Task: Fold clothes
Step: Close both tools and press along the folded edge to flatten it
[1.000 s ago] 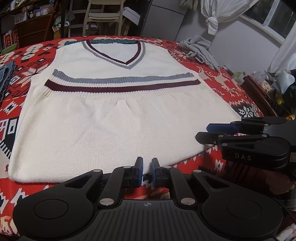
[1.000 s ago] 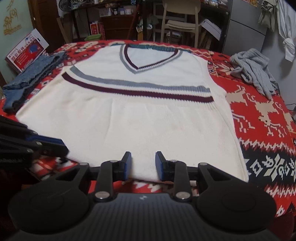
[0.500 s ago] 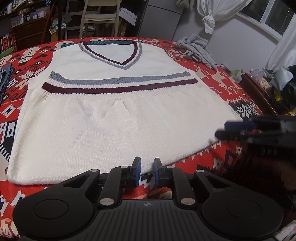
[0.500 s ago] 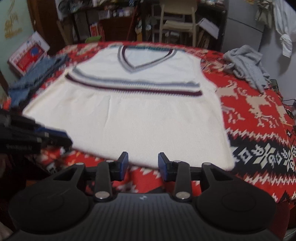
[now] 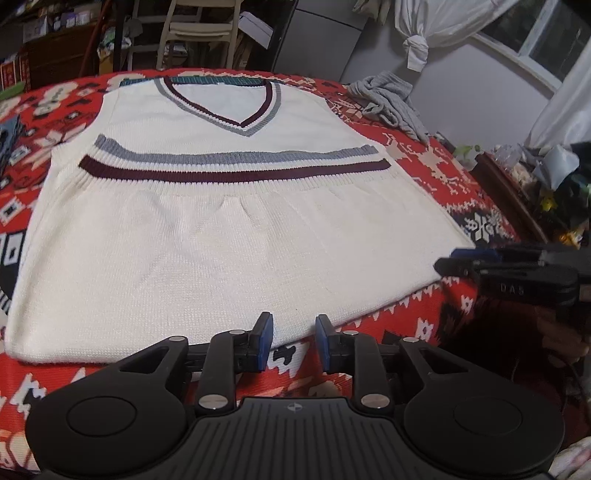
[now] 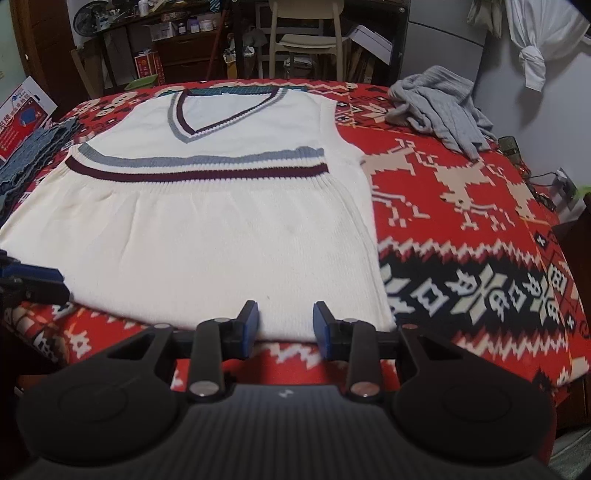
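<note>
A cream knitted vest with a V-neck and grey and dark red stripes was laid flat, front side up, on the bench covered with a red patterned cloth with white deer shapes. The neck of the vest was pointed away from the cameras, and the bottom hem was kept closest to them. The vest was not folded yet. The left claw was held just at the bottom hem, near its middle, with its two blue-padded fingers spread apart and nothing between them. The right claw was held at the same hem, closer to the vest's right corner, and it was also spread apart with nothing gripped. In the left wrist view, the right claw was seen from the side, just beside the right corner of the vest. In the right wrist view, the tip of the left claw was seen at the left edge, near the other end of the hem. A crumpled grey knitted garment was left on the far right part of the bench, well apart from the vest. A blue knitted cloth was placed at the far left edge of the bench. A pale wooden chair was seen behind the bench, and a white knotted curtain was hung by the window.
</note>
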Motion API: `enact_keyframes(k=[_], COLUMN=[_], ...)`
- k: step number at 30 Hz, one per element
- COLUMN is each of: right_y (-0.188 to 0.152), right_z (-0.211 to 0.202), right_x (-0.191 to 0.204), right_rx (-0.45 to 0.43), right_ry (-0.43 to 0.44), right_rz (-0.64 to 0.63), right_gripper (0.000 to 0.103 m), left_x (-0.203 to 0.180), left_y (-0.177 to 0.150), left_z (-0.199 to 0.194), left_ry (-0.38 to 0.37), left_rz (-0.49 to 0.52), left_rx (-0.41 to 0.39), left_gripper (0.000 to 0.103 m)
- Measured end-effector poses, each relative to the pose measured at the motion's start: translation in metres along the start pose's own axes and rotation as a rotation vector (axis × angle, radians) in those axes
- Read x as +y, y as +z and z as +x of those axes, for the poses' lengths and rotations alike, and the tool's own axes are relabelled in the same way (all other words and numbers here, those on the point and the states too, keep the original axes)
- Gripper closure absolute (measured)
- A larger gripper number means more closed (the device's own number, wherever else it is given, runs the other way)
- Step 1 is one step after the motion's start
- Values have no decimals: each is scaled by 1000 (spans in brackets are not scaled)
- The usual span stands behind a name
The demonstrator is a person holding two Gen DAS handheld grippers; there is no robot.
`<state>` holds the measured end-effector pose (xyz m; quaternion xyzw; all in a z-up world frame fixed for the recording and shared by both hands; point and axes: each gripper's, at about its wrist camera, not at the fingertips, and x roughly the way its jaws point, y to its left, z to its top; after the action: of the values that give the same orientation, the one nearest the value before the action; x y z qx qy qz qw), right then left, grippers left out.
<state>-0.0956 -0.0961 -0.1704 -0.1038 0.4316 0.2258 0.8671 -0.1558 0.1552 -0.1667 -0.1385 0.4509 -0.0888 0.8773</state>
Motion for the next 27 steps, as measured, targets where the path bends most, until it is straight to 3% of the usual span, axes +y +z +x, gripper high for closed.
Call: enact_keyframes(k=[6, 9, 16, 27], right_y=[-6, 2, 26, -3], right_z=[-9, -21, -2, -7], right_x=[-11, -12, -20, -35], right_rx=[38, -10, -38, 11], right_ry=[1, -1, -50, -37], right_rz=[21, 29, 42, 86], right_gripper=[68, 68, 68, 73], left_x=[1, -3, -4, -6], left_y=[0, -1, -1, -2], left_z=[-1, -1, -1, 0], left_ry=[-14, 3, 11, 13], left_rz=[-17, 9, 15, 30], left_rx=[1, -2, -2, -6], left_gripper=[77, 77, 77, 75])
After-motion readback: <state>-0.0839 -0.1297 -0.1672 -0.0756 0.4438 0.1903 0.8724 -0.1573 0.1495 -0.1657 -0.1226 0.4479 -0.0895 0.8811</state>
